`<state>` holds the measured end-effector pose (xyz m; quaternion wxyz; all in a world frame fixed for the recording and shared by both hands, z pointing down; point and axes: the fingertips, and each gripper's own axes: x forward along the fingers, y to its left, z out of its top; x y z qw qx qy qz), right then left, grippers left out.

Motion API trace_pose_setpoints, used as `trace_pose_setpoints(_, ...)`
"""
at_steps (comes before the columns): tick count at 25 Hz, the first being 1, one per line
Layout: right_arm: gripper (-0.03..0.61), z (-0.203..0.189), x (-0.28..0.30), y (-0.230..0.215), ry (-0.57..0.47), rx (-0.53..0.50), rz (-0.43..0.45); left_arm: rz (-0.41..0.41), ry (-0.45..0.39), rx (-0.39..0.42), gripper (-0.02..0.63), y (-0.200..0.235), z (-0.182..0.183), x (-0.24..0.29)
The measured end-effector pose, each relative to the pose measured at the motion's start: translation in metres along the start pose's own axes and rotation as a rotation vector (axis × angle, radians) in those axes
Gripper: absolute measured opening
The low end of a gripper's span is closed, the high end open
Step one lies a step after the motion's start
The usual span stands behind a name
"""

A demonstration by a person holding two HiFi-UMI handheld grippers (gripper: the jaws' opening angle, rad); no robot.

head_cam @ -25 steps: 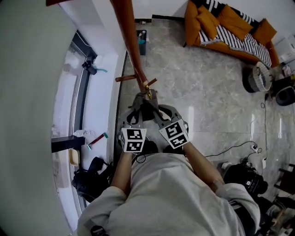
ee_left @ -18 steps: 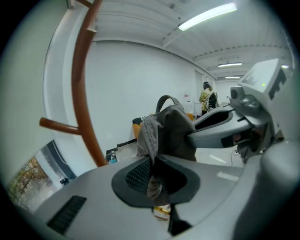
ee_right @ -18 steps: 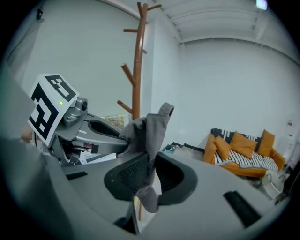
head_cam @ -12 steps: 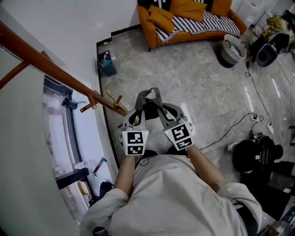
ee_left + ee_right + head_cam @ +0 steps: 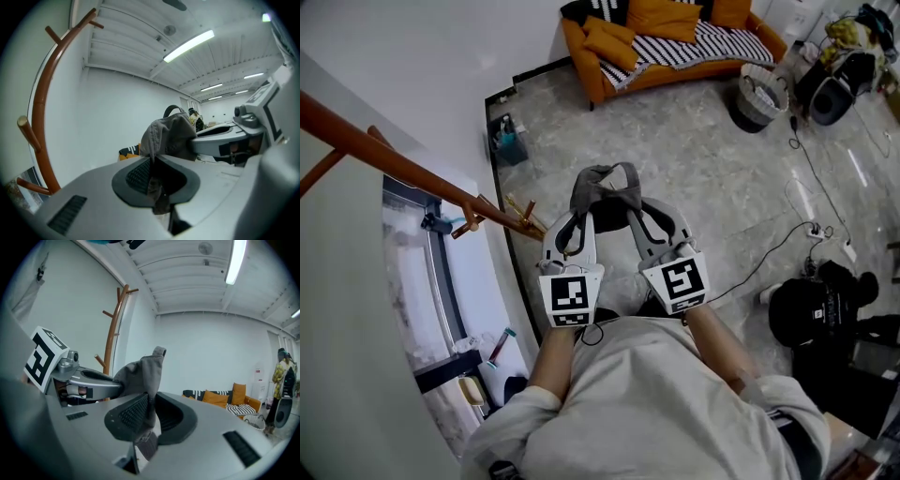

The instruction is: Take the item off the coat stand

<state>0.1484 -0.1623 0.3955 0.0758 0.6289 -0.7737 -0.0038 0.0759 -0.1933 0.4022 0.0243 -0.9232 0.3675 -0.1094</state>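
The item (image 5: pixel 598 180) is soft matt cloth, the coat stand (image 5: pixel 394 159) smooth wood, the floor (image 5: pixel 703 159) glossy marbled tile.

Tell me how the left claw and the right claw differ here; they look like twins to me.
The left claw pinches the grey cap on its side nearer the coat stand; the right claw pinches the side away from it. The left claw's marker cube sits nearly square in the head view; the right claw's cube is turned askew. Both are shut on the cap, clear of the stand's pegs.
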Motion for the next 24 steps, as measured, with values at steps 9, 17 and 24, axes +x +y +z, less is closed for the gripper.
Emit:
trace_pose_setpoints(9, 0.044, 0.025, -0.013, -0.017, -0.06, -0.015, -0.036, -0.02, -0.054, 0.027, 0.028, -0.01, 0.03, 0.003)
trace_pose_setpoints(17, 0.044, 0.024, -0.013, -0.019, -0.061, -0.009, -0.048, -0.025, -0.05, 0.018, 0.028, -0.012, 0.027, 0.003)
trace_pose_setpoints(24, 0.044, 0.028, -0.009, -0.018, -0.024, -0.017, -0.035, -0.03, -0.047, 0.021, 0.028, -0.011, 0.028, 0.006)
